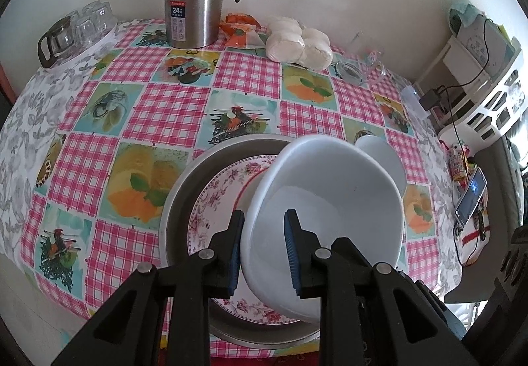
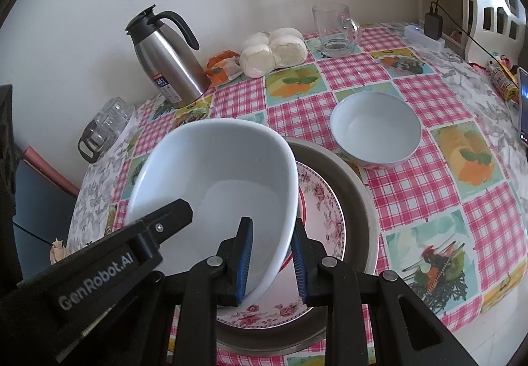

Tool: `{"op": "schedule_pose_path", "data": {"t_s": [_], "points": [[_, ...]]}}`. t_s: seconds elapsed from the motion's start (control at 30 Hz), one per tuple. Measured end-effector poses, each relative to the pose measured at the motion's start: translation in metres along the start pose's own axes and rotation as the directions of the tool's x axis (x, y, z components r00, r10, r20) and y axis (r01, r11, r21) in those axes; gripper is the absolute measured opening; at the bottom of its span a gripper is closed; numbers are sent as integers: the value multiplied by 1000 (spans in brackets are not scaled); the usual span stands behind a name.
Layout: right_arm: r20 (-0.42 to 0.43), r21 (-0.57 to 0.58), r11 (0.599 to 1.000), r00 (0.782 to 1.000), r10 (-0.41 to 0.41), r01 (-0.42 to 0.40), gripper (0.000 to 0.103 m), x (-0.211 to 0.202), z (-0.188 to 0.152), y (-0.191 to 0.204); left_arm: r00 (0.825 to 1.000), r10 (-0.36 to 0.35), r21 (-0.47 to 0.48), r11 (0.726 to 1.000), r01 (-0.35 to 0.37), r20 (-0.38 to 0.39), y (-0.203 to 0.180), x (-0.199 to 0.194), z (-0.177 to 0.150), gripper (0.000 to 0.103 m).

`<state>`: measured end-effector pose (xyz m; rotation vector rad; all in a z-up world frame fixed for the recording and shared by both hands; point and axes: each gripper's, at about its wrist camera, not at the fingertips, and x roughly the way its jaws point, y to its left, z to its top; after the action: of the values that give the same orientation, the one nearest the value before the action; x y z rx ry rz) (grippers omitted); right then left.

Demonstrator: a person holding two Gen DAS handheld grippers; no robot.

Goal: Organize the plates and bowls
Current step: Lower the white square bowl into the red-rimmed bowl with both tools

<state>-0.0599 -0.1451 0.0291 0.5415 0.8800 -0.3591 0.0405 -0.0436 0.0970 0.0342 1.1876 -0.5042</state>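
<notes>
Both grippers are clamped on the rim of the large plain white bowl (image 2: 214, 188), the left gripper (image 1: 264, 250) and the right gripper (image 2: 272, 262) each with one jaw inside the wall and one outside, holding it tilted just above the pink floral-rimmed plate (image 2: 325, 211) that lies in the wide grey metal basin (image 2: 358, 181). To do this well, level the bowl first, centre it over the plate, lower both sides evenly, then let go; the smaller white bowl (image 2: 376, 130) waits on the bench (image 2: 429, 201) beside the basin

Both grippers are showing black plastic arms with silver pivot screws and ribbed blue pads; the left gripper (image 2: 180, 211) is wearing white "GenRobot.AI" lettering beside the right gripper (image 2: 272, 262).
</notes>
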Motion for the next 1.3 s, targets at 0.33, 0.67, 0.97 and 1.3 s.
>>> {"op": "schedule_pose_path", "data": {"t_s": [0.33,0.67,0.97,1.3], "points": [[-6,2,1000,1000,-23,23,28,1,0,-3,1000,3,-22,1000,-3,-1,5,3,1,24],[7,16,1000,1000,3,-3,28,-3,4,-6,1000,21,-33,999,-21,-4,7,9,3,24],[11,97,995,1000,23,-24,28,-3,9,-30,1000,-8,-89,996,9,15,17,6,5,25],[-11,101,995,1000,24,-23,28,4,9,-33,1000,-20,-99,995,21,13,18,6,7,26]]}}
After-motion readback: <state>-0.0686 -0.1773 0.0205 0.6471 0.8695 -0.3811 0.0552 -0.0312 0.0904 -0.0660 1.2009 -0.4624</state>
